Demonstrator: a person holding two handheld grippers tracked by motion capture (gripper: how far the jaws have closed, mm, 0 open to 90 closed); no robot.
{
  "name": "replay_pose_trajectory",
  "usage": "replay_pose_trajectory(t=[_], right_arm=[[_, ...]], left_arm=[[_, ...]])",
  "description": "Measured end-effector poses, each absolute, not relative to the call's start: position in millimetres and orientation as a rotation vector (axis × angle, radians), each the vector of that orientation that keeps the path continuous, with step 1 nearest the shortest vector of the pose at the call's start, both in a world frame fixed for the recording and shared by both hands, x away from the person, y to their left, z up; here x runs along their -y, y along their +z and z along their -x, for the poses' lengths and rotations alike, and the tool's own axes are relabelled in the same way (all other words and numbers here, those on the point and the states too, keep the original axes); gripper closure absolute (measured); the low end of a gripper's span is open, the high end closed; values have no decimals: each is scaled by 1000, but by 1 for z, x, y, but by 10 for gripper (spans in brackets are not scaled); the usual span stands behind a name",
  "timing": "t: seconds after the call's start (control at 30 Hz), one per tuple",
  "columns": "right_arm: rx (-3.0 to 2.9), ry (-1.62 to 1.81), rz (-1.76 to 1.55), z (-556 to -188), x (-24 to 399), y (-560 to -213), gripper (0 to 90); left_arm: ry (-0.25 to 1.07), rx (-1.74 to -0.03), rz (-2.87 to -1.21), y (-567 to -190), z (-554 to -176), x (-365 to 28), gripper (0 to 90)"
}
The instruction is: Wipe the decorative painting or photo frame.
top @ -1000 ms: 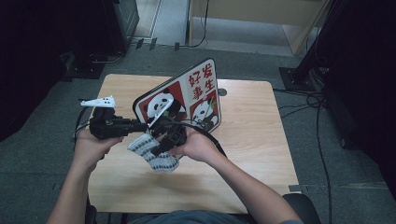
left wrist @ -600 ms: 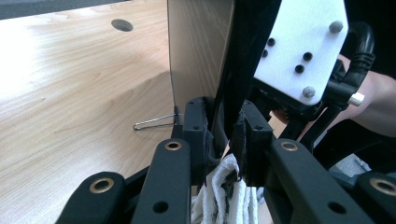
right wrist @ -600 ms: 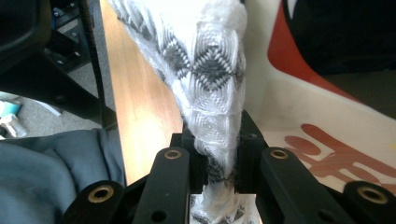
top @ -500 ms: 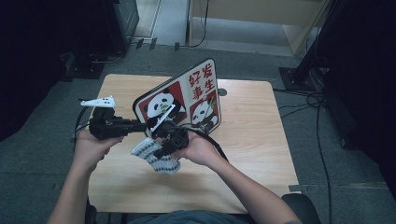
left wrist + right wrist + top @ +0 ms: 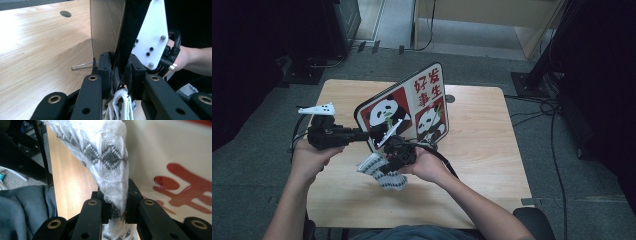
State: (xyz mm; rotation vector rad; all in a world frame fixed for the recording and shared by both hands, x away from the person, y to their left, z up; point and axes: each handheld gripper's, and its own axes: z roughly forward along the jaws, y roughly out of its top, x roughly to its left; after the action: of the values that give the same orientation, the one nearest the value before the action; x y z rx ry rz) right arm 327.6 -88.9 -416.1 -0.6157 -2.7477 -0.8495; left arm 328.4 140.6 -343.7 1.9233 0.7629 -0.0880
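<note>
A panda board point(image 5: 404, 107) with red characters stands tilted over the table, its picture side facing the person. In the high view my left gripper point(image 5: 371, 134) is shut on the board's lower left edge. The left gripper view shows the board's tan back point(image 5: 107, 27) and its thin edge clamped between the jaws of my left gripper point(image 5: 119, 72). My right gripper point(image 5: 395, 156) is shut on a white and black patterned cloth point(image 5: 381, 169), just below the board's bottom edge. In the right gripper view the cloth point(image 5: 107, 152) rises from the jaws of my right gripper point(image 5: 117, 200), beside the board's face point(image 5: 175, 157).
The wooden table point(image 5: 482, 135) has a round cable hole point(image 5: 450, 99) behind the board. A thin wire loop point(image 5: 82, 65) sticks out at the board's foot. Dark equipment and cables point(image 5: 557, 107) lie on the floor to the right. Bare tabletop lies right of the board.
The right hand and its cloth have shifted a little along the board's lower edge and slightly toward the person. The left gripper and the board have stayed put.
</note>
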Motion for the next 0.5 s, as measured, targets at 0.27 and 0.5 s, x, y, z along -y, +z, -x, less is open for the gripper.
replay_pose_trajectory(t=[0.27, 0.5], right_arm=[[2743, -835, 635, -327, 94, -429, 800], [2733, -833, 657, -327, 101, -440, 800]], left_arm=[[-89, -765, -1921, -344, -328, -141, 766], [-87, -765, -1917, -345, -328, -141, 767]])
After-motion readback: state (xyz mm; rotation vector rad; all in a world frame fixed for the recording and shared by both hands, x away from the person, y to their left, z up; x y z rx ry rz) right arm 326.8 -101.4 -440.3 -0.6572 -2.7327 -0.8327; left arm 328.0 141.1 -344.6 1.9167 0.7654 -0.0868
